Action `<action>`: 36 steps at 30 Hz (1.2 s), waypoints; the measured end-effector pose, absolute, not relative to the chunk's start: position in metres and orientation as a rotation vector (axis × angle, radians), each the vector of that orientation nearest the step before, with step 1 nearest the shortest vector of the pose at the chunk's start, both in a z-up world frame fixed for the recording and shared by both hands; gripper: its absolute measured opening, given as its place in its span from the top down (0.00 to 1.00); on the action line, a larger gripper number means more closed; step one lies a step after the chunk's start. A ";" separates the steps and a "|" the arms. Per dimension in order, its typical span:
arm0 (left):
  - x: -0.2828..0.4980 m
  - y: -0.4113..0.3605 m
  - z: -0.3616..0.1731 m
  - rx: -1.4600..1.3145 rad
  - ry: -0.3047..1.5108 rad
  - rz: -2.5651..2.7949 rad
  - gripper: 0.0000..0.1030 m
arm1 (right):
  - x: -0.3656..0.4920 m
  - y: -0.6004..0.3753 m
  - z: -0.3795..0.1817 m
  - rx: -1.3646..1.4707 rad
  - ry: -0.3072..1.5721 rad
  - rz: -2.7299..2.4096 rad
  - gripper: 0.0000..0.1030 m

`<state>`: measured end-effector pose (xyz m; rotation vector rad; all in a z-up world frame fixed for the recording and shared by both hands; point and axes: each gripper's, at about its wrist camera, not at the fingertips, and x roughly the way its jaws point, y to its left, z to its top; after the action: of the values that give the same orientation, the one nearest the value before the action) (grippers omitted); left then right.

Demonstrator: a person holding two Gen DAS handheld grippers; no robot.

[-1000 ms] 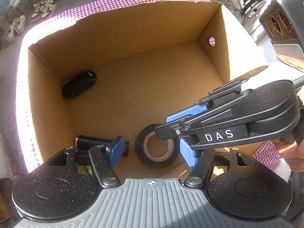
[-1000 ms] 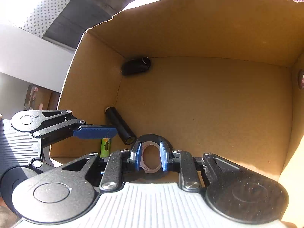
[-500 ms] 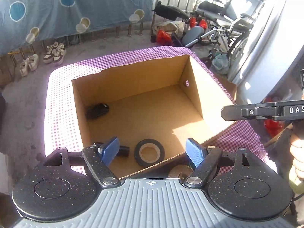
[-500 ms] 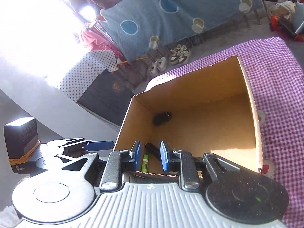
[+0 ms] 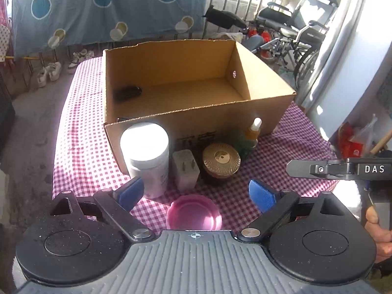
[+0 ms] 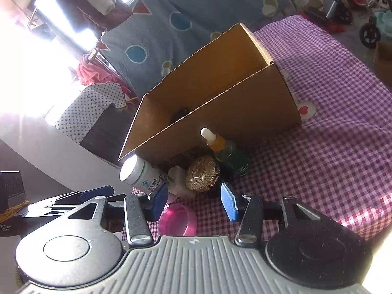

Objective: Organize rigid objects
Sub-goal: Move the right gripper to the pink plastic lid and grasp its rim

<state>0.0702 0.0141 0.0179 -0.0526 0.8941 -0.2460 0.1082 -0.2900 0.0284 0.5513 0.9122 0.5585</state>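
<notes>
From the left wrist, a cardboard box is seen on a purple checked tablecloth, blue dotted fabric and wheelchairs behind. The left gripper is opening wide, empty, above a pink bowl.

From the right wrist, the right gripper is opening, nothing held; a white jar, gold-lidded jar and dropper bottle are lined before the box.

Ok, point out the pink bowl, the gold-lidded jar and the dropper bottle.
pink bowl (image 5: 194,212), left wrist view, inside of the bowl.
gold-lidded jar (image 5: 221,157), left wrist view, middle of the lid.
dropper bottle (image 6: 230,155), right wrist view, green body.
</notes>
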 end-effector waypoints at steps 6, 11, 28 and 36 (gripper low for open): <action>0.056 0.004 -0.011 0.011 0.953 -0.251 0.06 | 0.096 -0.268 0.015 0.509 0.951 0.572 0.50; 0.051 -0.008 -0.027 0.102 0.978 -0.265 0.06 | 0.098 -0.252 0.006 0.491 0.994 0.586 0.50; 0.061 -0.012 -0.064 0.161 0.976 -0.230 0.17 | 0.113 -0.190 -0.013 0.344 1.028 0.625 0.54; 0.067 -0.008 -0.070 0.115 0.981 -0.257 0.26 | 0.120 -0.170 -0.029 0.272 1.037 0.601 0.74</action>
<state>0.0667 -0.0084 -0.0701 0.1149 0.9812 -0.2566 0.1198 -0.1701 -0.0294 0.2721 1.0365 0.6006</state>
